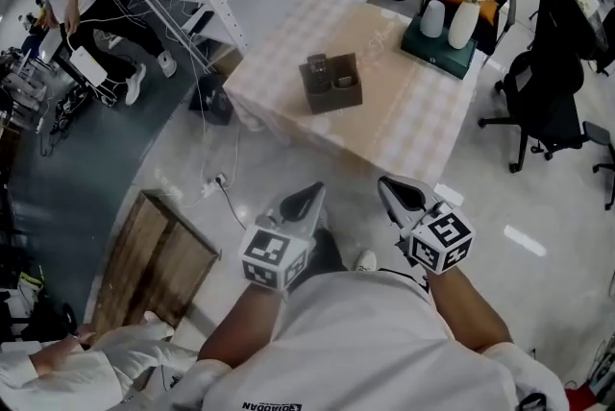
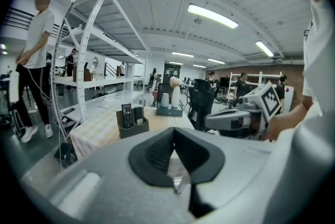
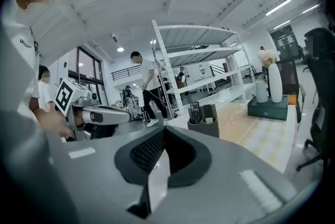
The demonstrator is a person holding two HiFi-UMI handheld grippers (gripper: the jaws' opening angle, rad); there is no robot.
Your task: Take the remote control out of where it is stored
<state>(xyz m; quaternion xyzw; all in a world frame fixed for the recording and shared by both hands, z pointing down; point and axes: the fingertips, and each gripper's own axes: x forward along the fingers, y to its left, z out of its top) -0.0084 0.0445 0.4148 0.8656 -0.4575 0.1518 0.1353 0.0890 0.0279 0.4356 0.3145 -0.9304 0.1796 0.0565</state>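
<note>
With the jaws of the left gripper (image 1: 308, 199) and right gripper (image 1: 397, 192) closed and empty, I should advance toward 12 o'clock, where the remote control (image 1: 317, 69) stands in its brown holder (image 1: 338, 96) on the worktop (image 1: 408, 116), opening one pair before arrival.

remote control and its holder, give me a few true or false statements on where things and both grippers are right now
1. The remote control stands upright in the dark holder on the table. True.
2. The right gripper is shut on the remote control. False: its jaws are together with nothing between them, well short of the table.
3. The left gripper has its jaws together and holds nothing. True.
4. The white vase stands inside the holder. False: it stands on the teal box at the table's far corner.
</note>
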